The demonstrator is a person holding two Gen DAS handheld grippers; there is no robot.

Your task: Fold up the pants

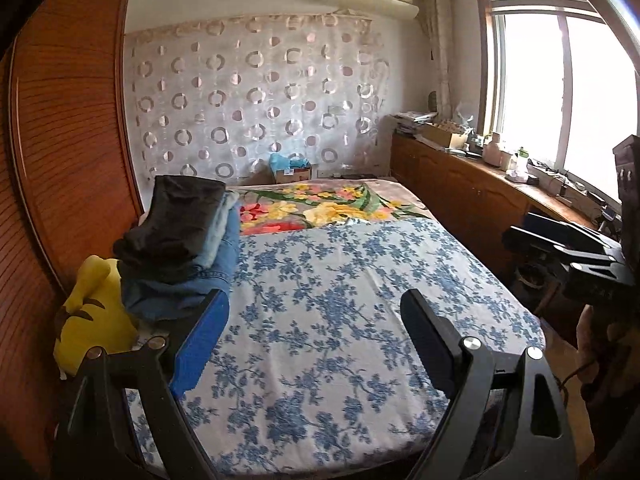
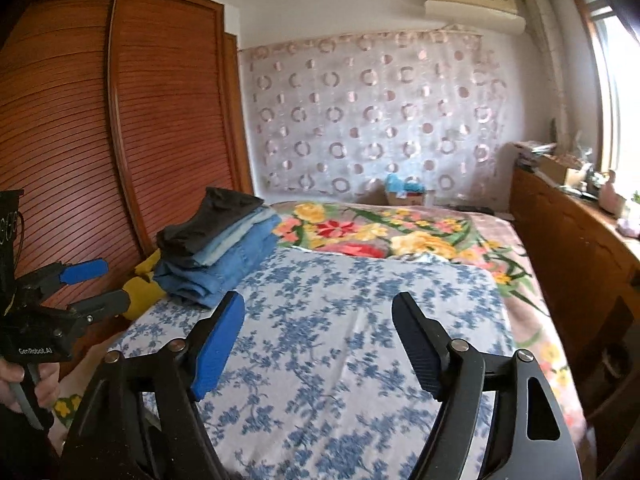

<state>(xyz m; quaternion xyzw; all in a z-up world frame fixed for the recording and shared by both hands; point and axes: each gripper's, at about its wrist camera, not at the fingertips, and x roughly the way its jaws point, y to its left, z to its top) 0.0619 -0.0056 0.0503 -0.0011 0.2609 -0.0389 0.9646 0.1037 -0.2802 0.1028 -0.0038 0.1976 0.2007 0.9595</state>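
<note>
A stack of folded pants [image 1: 180, 244], black on top of light and dark blue denim, lies at the left edge of the bed [image 1: 340, 320]; it also shows in the right wrist view [image 2: 220, 248]. My left gripper [image 1: 316, 320] is open and empty, held above the blue-flowered sheet just right of the stack. It also shows at the left of the right wrist view [image 2: 100, 284], open. My right gripper [image 2: 320, 320] is open and empty over the sheet; its body appears at the right edge of the left wrist view [image 1: 580, 256].
A yellow plush toy [image 1: 92, 316] lies beside the stack by the wooden wardrobe [image 1: 60, 140]. A bright flowered blanket [image 1: 320, 208] covers the far bed. A cluttered wooden cabinet [image 1: 460, 184] runs along the right under the window. A cardboard box [image 1: 292, 170] sits by the curtain.
</note>
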